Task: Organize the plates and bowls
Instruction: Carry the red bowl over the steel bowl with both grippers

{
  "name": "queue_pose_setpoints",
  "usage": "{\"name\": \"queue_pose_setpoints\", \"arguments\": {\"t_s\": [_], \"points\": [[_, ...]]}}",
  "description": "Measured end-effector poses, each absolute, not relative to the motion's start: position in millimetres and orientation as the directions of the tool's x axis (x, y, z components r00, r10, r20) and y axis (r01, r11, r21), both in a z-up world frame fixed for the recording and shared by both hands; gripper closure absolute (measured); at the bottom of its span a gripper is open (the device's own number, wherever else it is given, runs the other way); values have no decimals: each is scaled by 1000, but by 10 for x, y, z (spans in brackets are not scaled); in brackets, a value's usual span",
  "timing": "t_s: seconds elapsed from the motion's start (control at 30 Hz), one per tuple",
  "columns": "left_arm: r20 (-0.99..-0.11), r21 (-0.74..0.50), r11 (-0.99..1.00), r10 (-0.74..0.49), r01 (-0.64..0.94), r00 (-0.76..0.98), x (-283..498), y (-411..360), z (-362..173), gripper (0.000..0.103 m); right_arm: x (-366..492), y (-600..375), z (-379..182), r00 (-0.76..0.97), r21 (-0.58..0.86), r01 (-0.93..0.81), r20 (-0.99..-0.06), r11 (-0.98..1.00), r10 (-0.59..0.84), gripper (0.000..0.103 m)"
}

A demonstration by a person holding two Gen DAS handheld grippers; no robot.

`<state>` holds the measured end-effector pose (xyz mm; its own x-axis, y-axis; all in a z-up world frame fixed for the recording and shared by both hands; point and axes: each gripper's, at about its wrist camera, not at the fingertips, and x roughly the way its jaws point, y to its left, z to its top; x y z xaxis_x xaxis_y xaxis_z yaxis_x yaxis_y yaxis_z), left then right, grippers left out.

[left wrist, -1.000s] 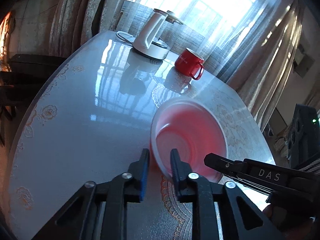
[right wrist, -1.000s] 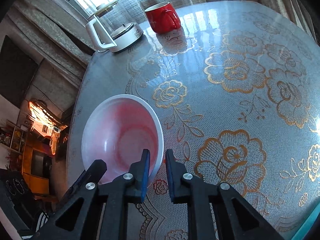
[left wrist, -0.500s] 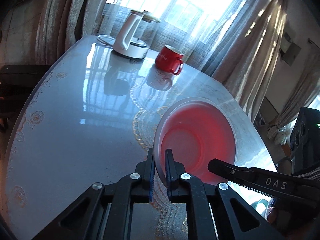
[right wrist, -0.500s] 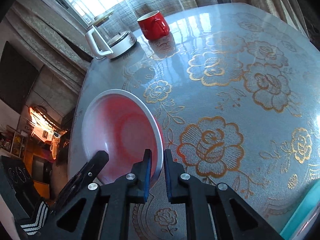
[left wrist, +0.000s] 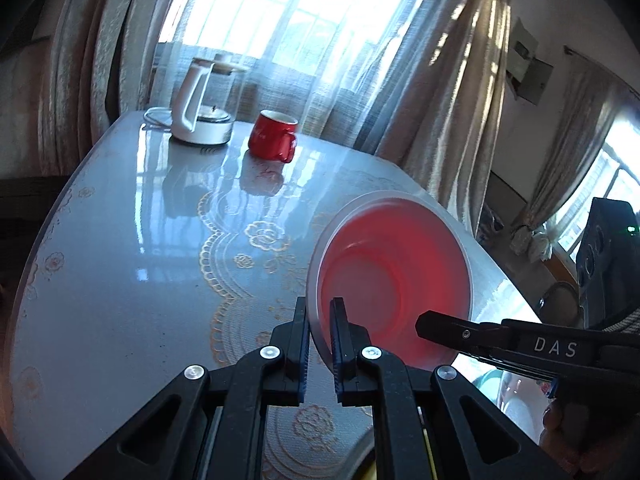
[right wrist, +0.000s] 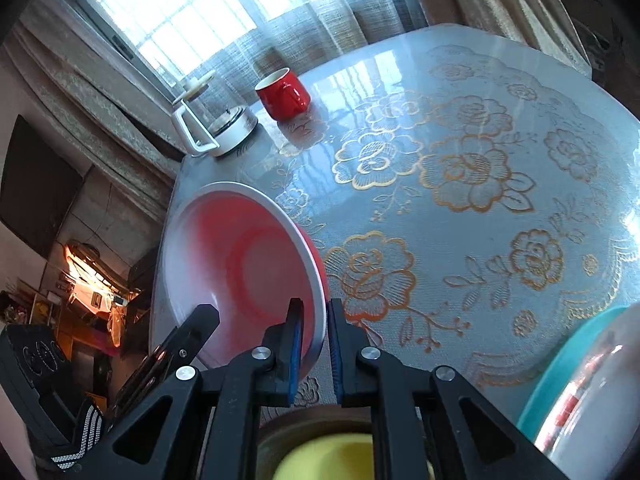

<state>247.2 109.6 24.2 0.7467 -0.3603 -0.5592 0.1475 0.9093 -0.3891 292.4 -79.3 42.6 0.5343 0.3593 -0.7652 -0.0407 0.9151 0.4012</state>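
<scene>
In the left wrist view the left gripper (left wrist: pixel 319 332) sits at lower centre, its jaws clamped on the near rim of the red bowl (left wrist: pixel 390 276); the bowl fills the right of centre, tilted with its pink-red inside facing the camera and its white rim catching the light, and it appears lifted off the table (left wrist: pixel 120 264); the right gripper (left wrist: pixel 516 346) enters from the lower right, black and marked DAS, reaching the bowl's opposite rim.

In the right wrist view the right gripper (right wrist: pixel 316 340) stands at lower centre, its jaws closed on the bowl's (right wrist: pixel 240 276) rim; one finger lies inside the bowl and the other outside; the bowl hangs at left of centre, tilted, over the edge of the table (right wrist: pixel 480 184) with its gold flower pattern; the left gripper (right wrist: pixel 176 344) shows at lower left, touching the bowl's far rim.

A red mug (left wrist: pixel 274 140) stands upright in the upper middle of the left view, just beside a white kettle (left wrist: pixel 200 120) at upper left; both sit near the far table edge before the curtains (left wrist: pixel 420 80); in the right view the mug (right wrist: pixel 283 94) and kettle (right wrist: pixel 214 128) lie at upper centre-left.

At the lower right of the right view lies a teal plate (right wrist: pixel 568 364) with a blurred pale dish (right wrist: pixel 596 396) on it; a yellow bowl (right wrist: pixel 324 460), blurred, shows at bottom centre.
</scene>
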Motion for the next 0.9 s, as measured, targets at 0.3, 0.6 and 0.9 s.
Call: {"name": "queue_pose_setpoints", "arguments": {"t_s": [0.3,0.6,0.9], "points": [[-519,-351,908,-392,229,759,2126,851,399,94,2553,-1139,576,566,431,-32,-736,902,371,91],[-524,-369,910,-373,191,765,1705,815,395,93,2191,-1223,641,573,455,-69,-711,888,408,91],[-561,-351,918,-365,186,743,1443,757,336,93,1968,-1254,550,542,470,-82,-719,879,435,91]]}}
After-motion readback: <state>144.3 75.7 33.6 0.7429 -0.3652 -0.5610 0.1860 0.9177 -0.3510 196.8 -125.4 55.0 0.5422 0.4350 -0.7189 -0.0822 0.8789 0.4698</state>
